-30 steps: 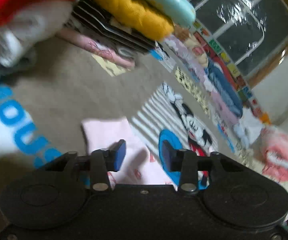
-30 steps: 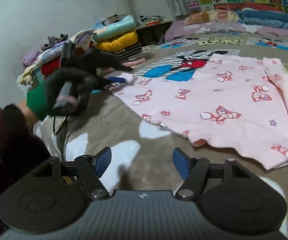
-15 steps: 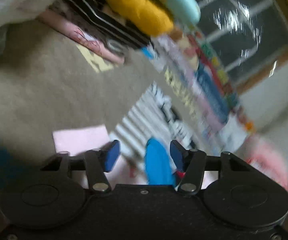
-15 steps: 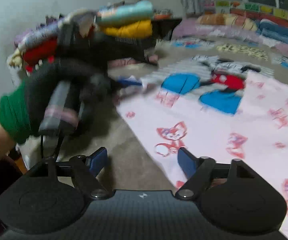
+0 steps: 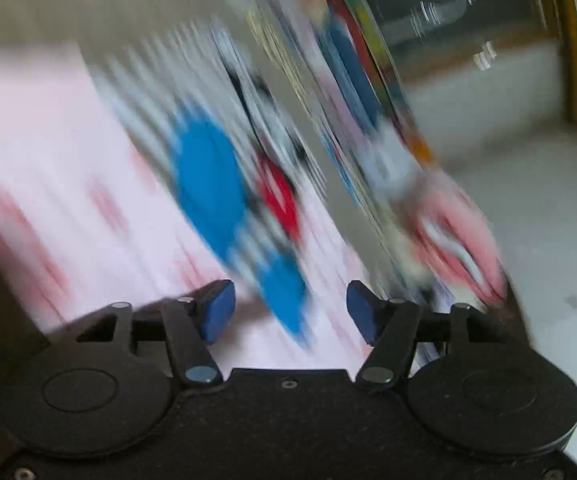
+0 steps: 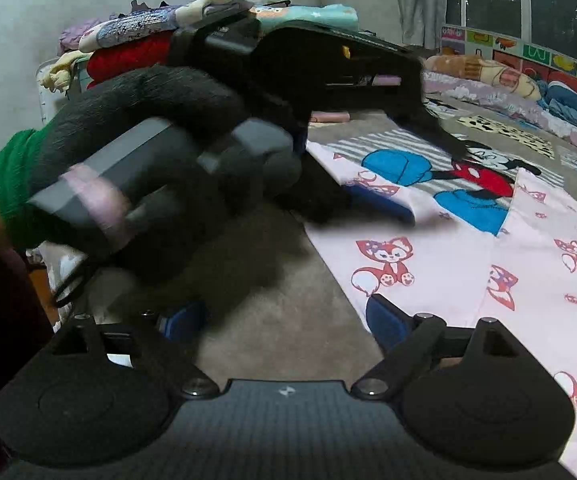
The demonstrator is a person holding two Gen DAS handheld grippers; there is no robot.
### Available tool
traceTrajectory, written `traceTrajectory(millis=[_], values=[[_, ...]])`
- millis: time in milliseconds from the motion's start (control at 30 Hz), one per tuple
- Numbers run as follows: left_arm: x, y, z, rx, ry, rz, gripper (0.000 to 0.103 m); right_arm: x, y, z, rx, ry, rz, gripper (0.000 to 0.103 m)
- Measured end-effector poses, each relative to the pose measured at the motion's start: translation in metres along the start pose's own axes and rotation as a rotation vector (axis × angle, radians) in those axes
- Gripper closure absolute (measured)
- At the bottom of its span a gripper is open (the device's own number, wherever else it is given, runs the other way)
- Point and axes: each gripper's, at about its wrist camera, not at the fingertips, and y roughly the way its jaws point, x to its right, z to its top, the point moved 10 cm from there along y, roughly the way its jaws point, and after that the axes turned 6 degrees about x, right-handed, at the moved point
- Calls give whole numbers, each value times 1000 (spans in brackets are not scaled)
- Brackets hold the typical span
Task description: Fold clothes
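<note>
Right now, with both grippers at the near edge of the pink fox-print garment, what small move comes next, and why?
Probably lower the left gripper onto the pink fox-print garment edge and close. Its jaws are opening with nothing pinched, its fingertips already at the far corner by the cartoon mouse blanket. The right gripper, also opening and empty, straddles the near edge.

Both the left gripper (image 5: 286, 312) and right gripper (image 6: 284, 322) have spread wider, closing in over the pink garment (image 6: 440, 256).

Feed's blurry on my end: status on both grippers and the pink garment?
Left hand-held gripper opening, nothing between jaws; right hand-held gripper opening, empty. Pink fox-print garment flat on the bed, unfolded. Nothing in the way.
</note>
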Motion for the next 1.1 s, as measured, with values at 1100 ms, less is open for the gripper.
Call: traceTrajectory(millis=[1100], values=[[177,61,-171,-99,487,-155,37,338,-207,-86,444,1062,-445,31]])
